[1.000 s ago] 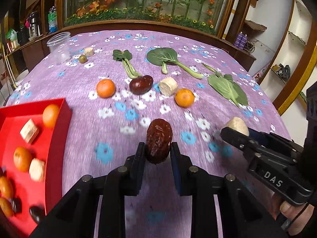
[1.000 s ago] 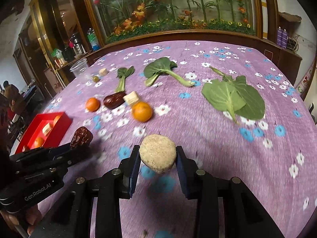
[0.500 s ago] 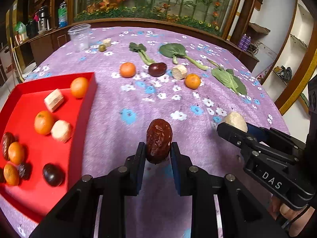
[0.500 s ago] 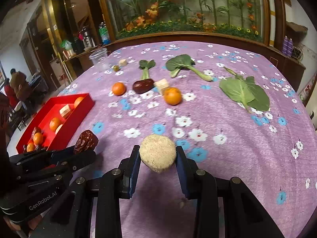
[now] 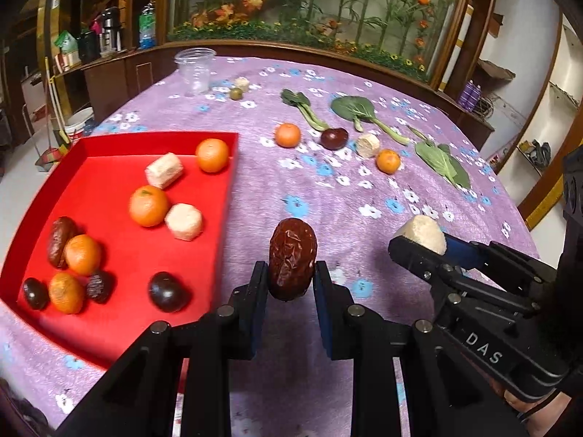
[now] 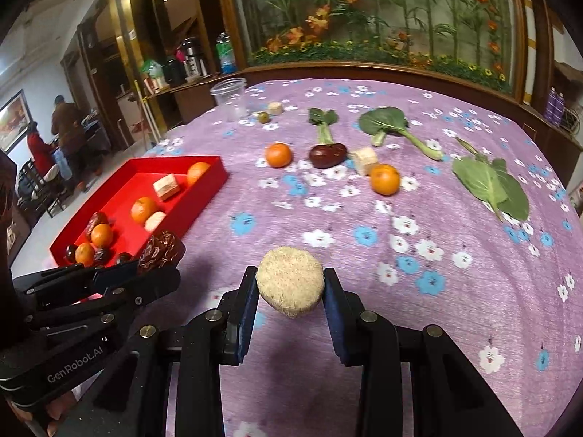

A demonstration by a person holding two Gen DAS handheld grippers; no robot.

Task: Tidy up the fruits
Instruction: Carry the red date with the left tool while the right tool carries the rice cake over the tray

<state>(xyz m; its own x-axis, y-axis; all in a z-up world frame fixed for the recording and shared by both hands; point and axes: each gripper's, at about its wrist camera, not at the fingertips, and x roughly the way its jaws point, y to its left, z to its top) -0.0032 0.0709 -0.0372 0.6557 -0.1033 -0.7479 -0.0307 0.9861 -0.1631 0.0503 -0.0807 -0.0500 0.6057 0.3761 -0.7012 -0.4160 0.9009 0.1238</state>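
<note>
The left gripper (image 5: pixel 291 284) is clamped on a wrinkled brown date (image 5: pixel 292 258), low in the centre of the left wrist view. The date stands upright between the fingers, its long axis running up the frame, the rounded top end well clear of the fingertips. It hangs above the purple flowered tablecloth (image 5: pixel 328 189), just right of the red tray (image 5: pixel 233 167).

The right gripper (image 6: pixel 290 291) is closed on a pale cut chunk (image 6: pixel 290 281), low in the centre of the right wrist view. The chunk shows its round, grainy cut face to the camera — so its axis points back along the fingers toward the lens.

The tray fills the left half of the left wrist view. In it lie four oranges, among them one at the far corner (image 5: pixel 212 155), two pale chunks, a brown date at the left side (image 5: pixel 60 236) and dark round fruits near the lower edge.

Toward the upper middle of the left wrist view, on the cloth, a row runs left to right: an orange (image 5: pixel 287 134), a dark red fruit (image 5: pixel 334 138), a pale chunk (image 5: pixel 368 145) and a second orange (image 5: pixel 388 161). Behind them lie leafy greens (image 5: pixel 355 109) — stems pointing down-frame. A clear plastic cup (image 5: pixel 195 70) stands at the upper left.
</note>
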